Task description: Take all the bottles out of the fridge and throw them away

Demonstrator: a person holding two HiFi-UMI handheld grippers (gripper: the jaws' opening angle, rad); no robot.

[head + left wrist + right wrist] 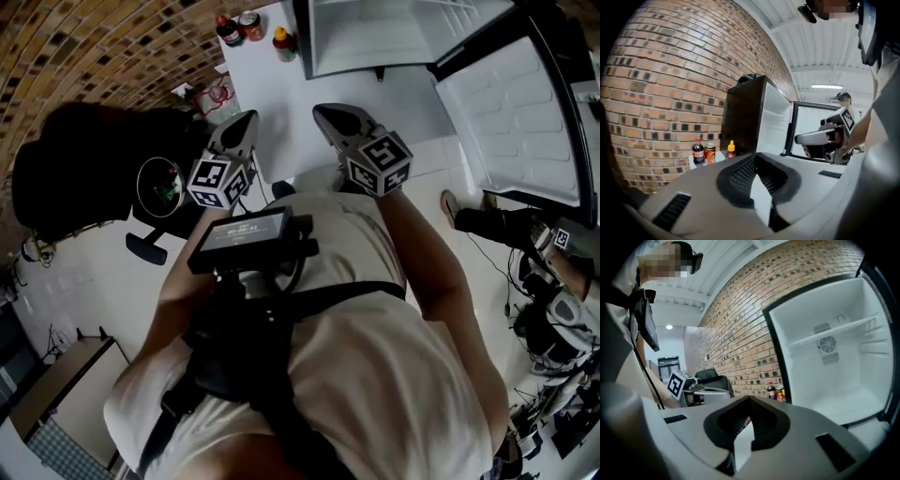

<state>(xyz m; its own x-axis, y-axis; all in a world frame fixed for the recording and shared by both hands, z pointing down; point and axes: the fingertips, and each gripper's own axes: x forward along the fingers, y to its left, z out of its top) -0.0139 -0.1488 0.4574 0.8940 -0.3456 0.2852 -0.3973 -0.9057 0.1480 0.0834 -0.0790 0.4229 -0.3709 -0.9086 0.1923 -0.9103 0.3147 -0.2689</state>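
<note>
1. Head view. The left gripper (246, 120) and right gripper (325, 113) are held side by side in front of the person's chest, each with its jaws together and nothing between them. The fridge (394, 37) stands open at 1 o'clock, its door (516, 122) swung out to 2 o'clock, and no bottle shows inside. A cola bottle (228, 29), a can (250, 23) and a yellow-capped bottle (283, 42) stand close together outside the fridge at 11 o'clock, near the brick wall (84, 47).

2. Left gripper view. The jaws are closed and empty. The cola bottle (698, 151), can (709, 152) and yellow-capped bottle (731, 149) stand upright at 10 o'clock from the jaws, just beside the dark side of the fridge (740, 117).

3. Right gripper view. The jaws are closed and empty. The white cabinet of the fridge (811, 333) fills the 1 to 3 o'clock sector, with bare shelves. The cola bottle (771, 391) is near its lower left corner.

4. Handling, as a judgement. Both bottles look small, light and smooth-walled, so they are likely to slip or tip. The cola bottle is probably best taken across its body below the shoulder. The yellow-capped one looks squeezable and probably needs a gentler hold at mid-height.
</note>
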